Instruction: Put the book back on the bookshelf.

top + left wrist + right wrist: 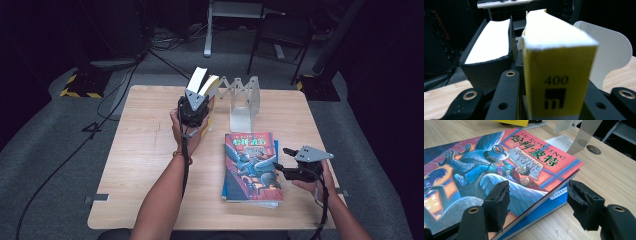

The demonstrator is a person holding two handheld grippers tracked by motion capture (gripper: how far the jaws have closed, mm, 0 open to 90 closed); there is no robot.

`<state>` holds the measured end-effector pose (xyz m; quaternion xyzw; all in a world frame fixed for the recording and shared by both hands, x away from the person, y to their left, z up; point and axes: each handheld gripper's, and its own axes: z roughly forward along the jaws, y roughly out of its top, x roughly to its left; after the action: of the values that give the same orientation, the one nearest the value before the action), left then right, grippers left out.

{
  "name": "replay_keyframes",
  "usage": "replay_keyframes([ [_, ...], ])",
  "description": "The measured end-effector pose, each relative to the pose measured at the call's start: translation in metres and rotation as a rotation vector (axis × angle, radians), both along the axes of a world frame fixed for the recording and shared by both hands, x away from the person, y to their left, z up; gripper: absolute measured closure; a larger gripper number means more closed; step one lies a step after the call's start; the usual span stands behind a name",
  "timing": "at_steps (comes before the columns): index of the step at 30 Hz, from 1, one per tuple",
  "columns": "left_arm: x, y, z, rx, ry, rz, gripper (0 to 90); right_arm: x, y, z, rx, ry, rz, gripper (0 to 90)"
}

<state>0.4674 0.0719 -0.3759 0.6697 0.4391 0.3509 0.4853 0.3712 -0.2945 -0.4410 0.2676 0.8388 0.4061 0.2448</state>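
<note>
Yellow book [559, 75] marked "400" is clenched in left tongs [194, 107]; right tongs [537, 202] gape over "J.K. ROWLING" cover [499, 167].

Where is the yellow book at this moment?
In the high view the yellow book stands upright between the left gripper's jaws, near the table's far edge, just left of the metal bookend.

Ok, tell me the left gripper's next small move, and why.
Probably ease the two books toward the metal bookend rack and stand them there: the left gripper grips them upright beside it, while the right gripper rests open by the stacked books.
</note>
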Motion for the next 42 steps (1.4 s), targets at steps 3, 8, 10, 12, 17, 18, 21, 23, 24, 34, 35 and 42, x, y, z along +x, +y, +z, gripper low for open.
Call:
replay_keyframes([
  [3,-0.001,0.000,-0.004,0.000,-0.003,-0.001,73.9,0.000,0.001,0.000,-0.013,-0.007,-0.001,35.4],
  [8,-0.003,0.002,-0.008,-0.005,-0.008,0.008,73.5,-0.001,0.003,-0.001,-0.022,-0.007,0.006,35.4],
  [10,-0.005,0.003,-0.014,0.027,0.000,0.002,71.5,-0.001,0.004,-0.003,-0.031,-0.002,0.009,35.4],
  [12,-0.006,0.003,-0.016,0.031,-0.007,0.000,71.1,-0.001,0.004,-0.003,-0.033,-0.002,0.010,35.4],
  [17,-0.012,0.005,-0.021,0.025,-0.006,0.001,68.4,-0.001,0.004,-0.003,-0.039,0.004,0.005,35.4],
  [18,-0.013,0.006,-0.023,0.025,0.001,0.002,68.4,-0.001,0.004,-0.003,-0.041,0.003,0.006,35.4],
  [21,-0.018,0.012,-0.026,-0.007,0.003,0.001,72.8,-0.001,0.003,-0.004,-0.041,0.006,0.006,35.4],
  [23,-0.021,0.015,-0.026,-0.012,0.007,0.008,73.4,0.000,0.003,-0.004,-0.042,0.009,0.004,35.3],
  [24,-0.024,0.015,-0.026,-0.009,0.003,0.013,73.4,0.000,0.002,-0.004,-0.042,0.011,0.002,35.2],
  [34,-0.019,-0.001,-0.026,0.025,-0.019,0.097,73.5,-0.001,0.005,-0.005,-0.059,0.017,0.010,35.0],
  [35,-0.017,-0.002,-0.025,0.033,-0.015,0.103,73.5,-0.001,0.005,-0.005,-0.059,0.019,0.010,35.0],
  [42,-0.020,0.000,-0.020,0.036,0.018,0.112,73.4,-0.001,0.002,-0.006,-0.059,0.024,0.004,35.0],
])
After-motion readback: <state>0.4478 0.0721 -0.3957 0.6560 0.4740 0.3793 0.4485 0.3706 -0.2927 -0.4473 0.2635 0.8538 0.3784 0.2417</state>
